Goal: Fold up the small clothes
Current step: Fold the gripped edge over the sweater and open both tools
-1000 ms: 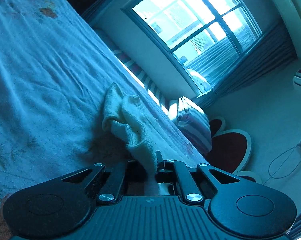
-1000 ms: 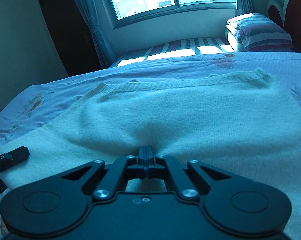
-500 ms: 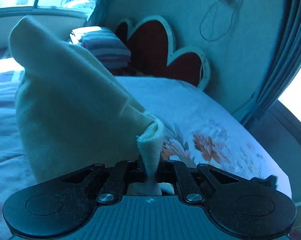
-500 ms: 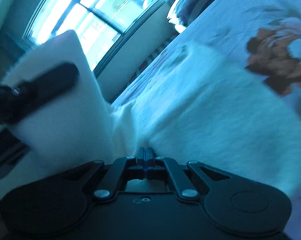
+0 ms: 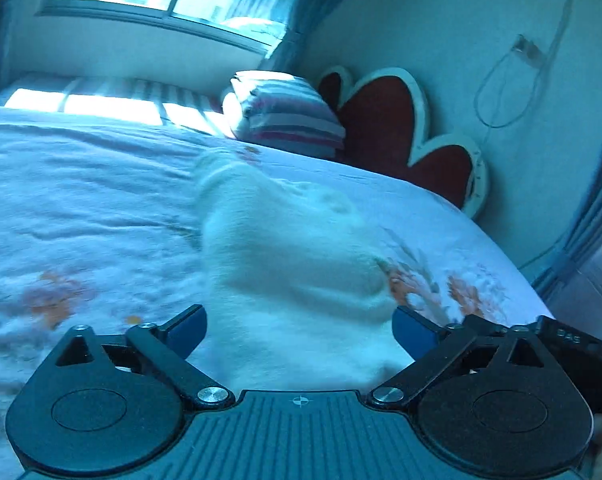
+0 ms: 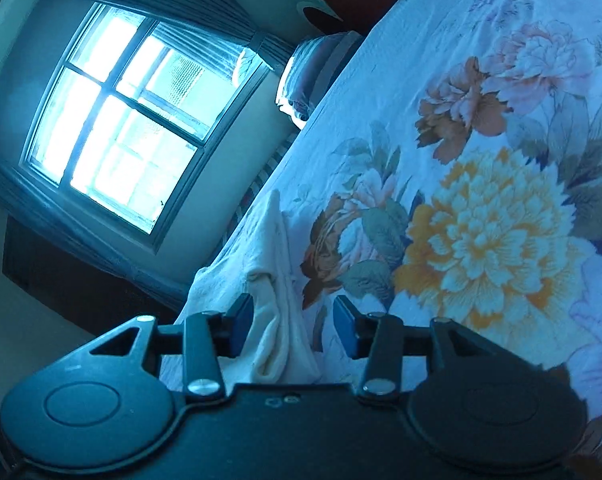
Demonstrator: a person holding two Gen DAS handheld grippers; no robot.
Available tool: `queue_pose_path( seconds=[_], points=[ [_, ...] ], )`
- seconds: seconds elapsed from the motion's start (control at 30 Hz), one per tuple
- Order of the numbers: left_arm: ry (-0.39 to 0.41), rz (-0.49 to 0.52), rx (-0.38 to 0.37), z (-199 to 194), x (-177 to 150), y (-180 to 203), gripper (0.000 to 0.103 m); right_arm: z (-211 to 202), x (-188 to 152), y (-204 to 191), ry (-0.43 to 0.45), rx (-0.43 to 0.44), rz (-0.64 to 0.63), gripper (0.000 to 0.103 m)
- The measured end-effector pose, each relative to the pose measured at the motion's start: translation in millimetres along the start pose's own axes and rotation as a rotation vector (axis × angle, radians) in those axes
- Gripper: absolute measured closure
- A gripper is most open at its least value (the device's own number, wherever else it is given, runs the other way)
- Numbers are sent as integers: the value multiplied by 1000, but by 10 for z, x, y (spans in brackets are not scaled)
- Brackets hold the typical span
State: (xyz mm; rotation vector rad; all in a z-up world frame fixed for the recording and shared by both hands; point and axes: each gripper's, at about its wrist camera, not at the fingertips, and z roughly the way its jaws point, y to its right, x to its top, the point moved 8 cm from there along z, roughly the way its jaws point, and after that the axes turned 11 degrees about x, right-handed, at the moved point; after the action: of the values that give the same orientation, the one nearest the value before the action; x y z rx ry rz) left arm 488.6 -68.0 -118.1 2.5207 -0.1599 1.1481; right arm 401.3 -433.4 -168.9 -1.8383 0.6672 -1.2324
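A small cream knitted garment (image 5: pixel 285 264) lies folded over on the floral bed sheet (image 5: pixel 81 208). My left gripper (image 5: pixel 299 326) is open, its blue pads wide apart on either side of the garment's near end. In the right wrist view the same garment (image 6: pixel 275 304) lies bunched in a narrow strip along the bed. My right gripper (image 6: pixel 293 326) is open too, with the cloth's near edge lying between its pads. Neither gripper holds the cloth.
A striped pillow (image 5: pixel 285 114) and a red heart-shaped headboard (image 5: pixel 385 120) stand at the bed's head. A window (image 6: pixel 117 120) with curtains is beyond the bed. Part of the right gripper (image 5: pixel 573 344) shows at the left view's right edge.
Both grippers were shut on the garment and held it lifted; now both have opened and let it go. The garment has dropped onto the bed, folded over.
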Motion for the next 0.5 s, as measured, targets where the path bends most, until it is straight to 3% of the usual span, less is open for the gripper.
queue_pose_path(
  seconds=[0.07,0.17,0.23,0.27,0.3,0.43,0.5],
  points=[
    [-47,-53,46,92,-84,-184,29,167,-176,-134,-70,-1,-19,58],
    [-70,-87,73,148,-171,-289,30,296,-371,-188,-126,-20,-3,61],
    [-84,-96,89,208,-236,-272,30,367,-433,-214,-147,-36,-14,71],
    [-86,-97,101,227,-277,-268,30,397,-446,-226,-154,-59,-30,89],
    [-87,-98,116,289,-327,-192,30,406,-453,-253,-155,-83,-61,95],
    [-72,10,163,298,-403,-64,30,372,-329,-433,-119,-120,-207,96],
    [-52,8,153,232,-291,-36,30,412,-373,-262,-178,-189,-214,95]
  ],
)
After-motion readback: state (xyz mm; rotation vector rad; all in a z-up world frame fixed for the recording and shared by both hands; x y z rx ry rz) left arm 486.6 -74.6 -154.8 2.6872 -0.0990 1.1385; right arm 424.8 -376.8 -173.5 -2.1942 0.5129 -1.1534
